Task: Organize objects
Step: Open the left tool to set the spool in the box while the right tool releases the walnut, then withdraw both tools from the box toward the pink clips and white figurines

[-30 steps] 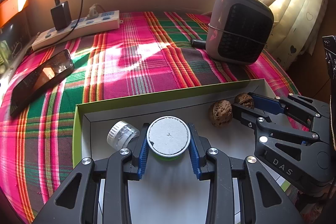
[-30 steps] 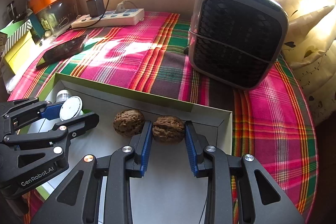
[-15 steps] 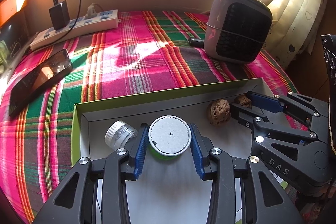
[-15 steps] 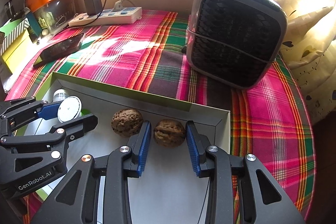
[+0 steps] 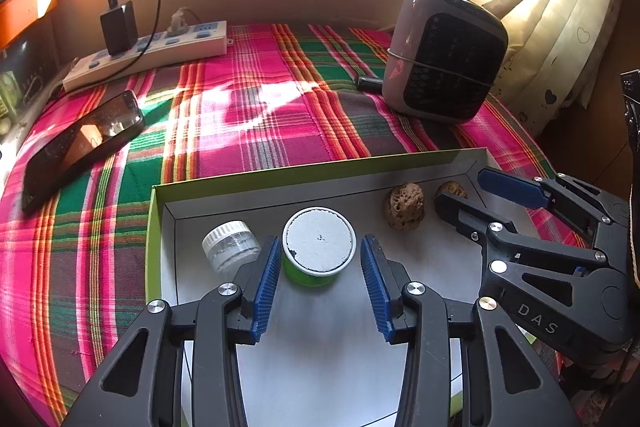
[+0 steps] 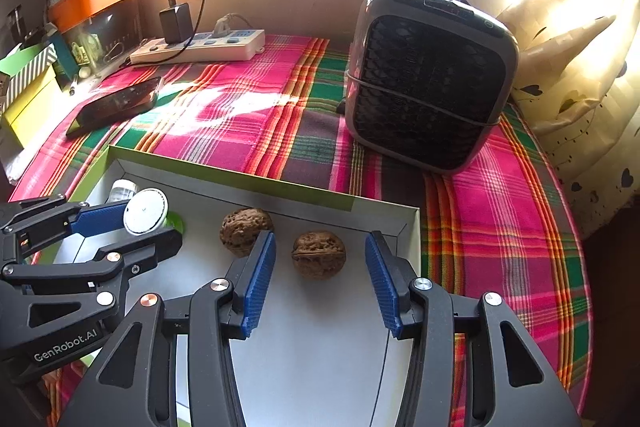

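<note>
Four things already sit in your green-edged box [image 5: 158,227]: small clear jar [image 5: 230,245], green tub [image 5: 318,247], two walnuts [image 6: 318,254]. Your left hand-held gripper [image 5: 320,275] and right hand-held gripper [image 6: 320,277] have just been opening, pads clear of tub and walnut. Phone [image 5: 80,143] remains outside.

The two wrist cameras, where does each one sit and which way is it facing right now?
Left wrist: on the left gripper, angled down at the green tub, jaws open, just widened; right gripper at right.
Right wrist: on the right gripper, angled down at a walnut, jaws open, just widened.
Shared: box, heater.
</note>
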A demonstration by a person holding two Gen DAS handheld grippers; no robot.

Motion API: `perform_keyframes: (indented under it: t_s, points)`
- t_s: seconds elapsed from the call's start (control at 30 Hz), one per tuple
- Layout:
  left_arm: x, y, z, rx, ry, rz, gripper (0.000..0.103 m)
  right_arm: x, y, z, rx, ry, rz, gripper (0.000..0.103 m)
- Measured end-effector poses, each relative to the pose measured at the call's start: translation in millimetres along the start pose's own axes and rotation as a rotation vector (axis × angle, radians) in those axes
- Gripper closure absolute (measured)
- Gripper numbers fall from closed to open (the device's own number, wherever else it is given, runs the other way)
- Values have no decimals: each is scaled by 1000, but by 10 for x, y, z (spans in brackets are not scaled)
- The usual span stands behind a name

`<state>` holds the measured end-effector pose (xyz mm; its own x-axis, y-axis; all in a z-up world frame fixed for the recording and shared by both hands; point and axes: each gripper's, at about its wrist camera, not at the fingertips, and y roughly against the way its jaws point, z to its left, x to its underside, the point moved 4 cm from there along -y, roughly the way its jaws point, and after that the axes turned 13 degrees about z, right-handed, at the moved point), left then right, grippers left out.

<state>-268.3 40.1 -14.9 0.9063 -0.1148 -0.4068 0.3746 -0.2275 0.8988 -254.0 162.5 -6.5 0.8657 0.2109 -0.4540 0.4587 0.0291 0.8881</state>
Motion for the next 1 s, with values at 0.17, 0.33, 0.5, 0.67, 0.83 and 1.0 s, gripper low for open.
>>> perform_keyframes:
  t_s: [0.17,0.33,0.5,0.67,0.83,1.0]
  points:
    - [79,119,-13,-5,-7,-25,63,72,148,-13,12,-24,-37,55]
    - [175,287,-33,-11,-13,-65,63,174,306,-11,31,-41,-74,55]
    - [303,394,-58,-11,-16,-83,63,277,448,37,46,-39,-107,55]
    - [423,522,-54,-42,-21,-118,63,361,577,75,53,-38,-136,55]
    - [535,604,-40,-26,-13,-127,63,438,651,109,66,-36,-152,55]
    - [643,636,-29,-22,-7,-125,63,512,704,126,61,-41,-159,55]
